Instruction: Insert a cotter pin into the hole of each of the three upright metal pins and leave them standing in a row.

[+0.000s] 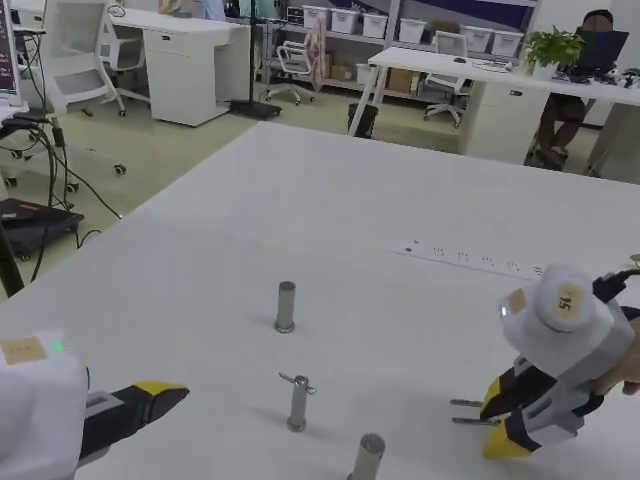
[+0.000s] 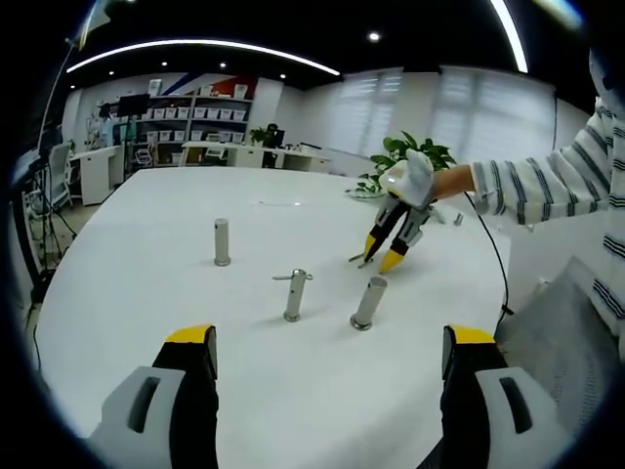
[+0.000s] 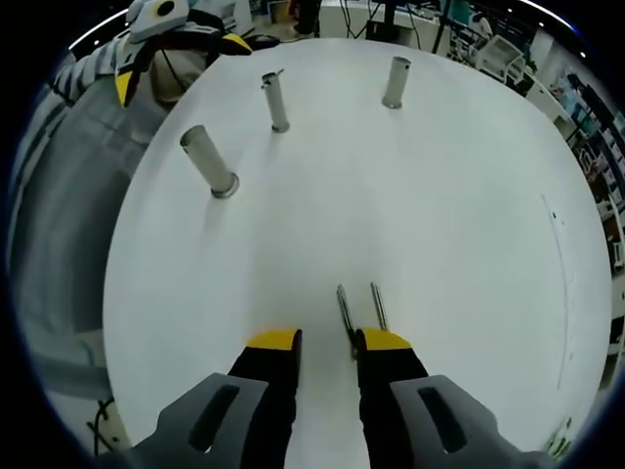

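The white table [image 1: 300, 200] takes up most of the head view, with office desks and chairs behind it. The left gripper [image 2: 330, 337] hangs over the near edge of the table, its yellow-tipped jaws spread wide apart with nothing between them. The right gripper [image 3: 328, 340] is low over the table on the right side, well apart from the pins. Its jaws are drawn close together with a narrow gap showing, and they grip the head of a cotter pin [image 3: 356, 305], whose two legs stick out forward past the jaw tips. A white power strip [image 1: 465, 257] lies flat further back on the table.

Three metal pins stand in a row between the grippers. The far metal pin [image 1: 285, 306] has nothing showing at its top. The middle metal pin [image 1: 297, 402] has an inserted cotter pin [image 1: 297, 381] passing crosswise through it near the top, poking out on both sides. The near metal pin [image 1: 368, 457] is cut off by the bottom edge of the head view; in the left gripper view its top looks bare
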A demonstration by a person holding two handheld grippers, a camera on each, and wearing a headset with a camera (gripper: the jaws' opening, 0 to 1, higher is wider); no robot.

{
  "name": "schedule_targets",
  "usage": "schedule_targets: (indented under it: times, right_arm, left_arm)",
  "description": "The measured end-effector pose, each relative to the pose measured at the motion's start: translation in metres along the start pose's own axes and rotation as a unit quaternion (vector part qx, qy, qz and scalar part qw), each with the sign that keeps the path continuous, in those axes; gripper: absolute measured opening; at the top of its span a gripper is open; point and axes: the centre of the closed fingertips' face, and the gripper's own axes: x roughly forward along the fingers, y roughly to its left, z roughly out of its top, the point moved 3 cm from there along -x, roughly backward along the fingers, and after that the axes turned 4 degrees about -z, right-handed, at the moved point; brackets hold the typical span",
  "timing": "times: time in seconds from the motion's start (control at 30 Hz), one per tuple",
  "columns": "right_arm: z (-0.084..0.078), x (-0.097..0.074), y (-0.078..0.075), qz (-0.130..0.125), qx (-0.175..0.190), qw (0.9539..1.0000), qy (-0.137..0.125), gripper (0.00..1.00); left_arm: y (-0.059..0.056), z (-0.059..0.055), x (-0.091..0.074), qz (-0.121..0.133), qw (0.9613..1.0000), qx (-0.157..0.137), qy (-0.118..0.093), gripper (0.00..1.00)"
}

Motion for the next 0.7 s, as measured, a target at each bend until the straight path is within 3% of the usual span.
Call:
schedule_targets:
  times: [0.13, 0.23, 0.47, 0.53, 0.7]
  right_arm:
    - [0.0, 0.0, -0.002, -0.002, 0.002, 1.0, 0.001, 0.2]
    - [-0.004, -0.001, -0.005, -0.012, -0.001, 0.9998, 0.018, 0.08]
    - [-0.002, 0.001, -0.006, -0.027, -0.002, 0.9993, 0.028, 0.05]
    - [-0.002, 0.001, -0.006, -0.031, 0.008, 0.999, 0.03, 0.05]
    - [0.0, 0.002, -0.005, -0.043, 0.012, 0.9981, 0.043, 0.05]
  left_arm:
    - [0.002, 0.0, 0.0, 0.002, 1.0, -0.002, 0.001, 0.96]
    - [0.002, 0.001, 0.0, 0.002, 1.0, -0.005, 0.0, 0.96]
    - [0.001, -0.008, 0.003, -0.003, 0.9998, -0.001, 0.022, 0.96]
    - [0.001, -0.008, 0.003, 0.003, 0.9997, 0.01, 0.021, 0.94]
    - [-0.002, -0.011, 0.005, -0.006, 0.9997, 0.004, 0.025, 0.93]
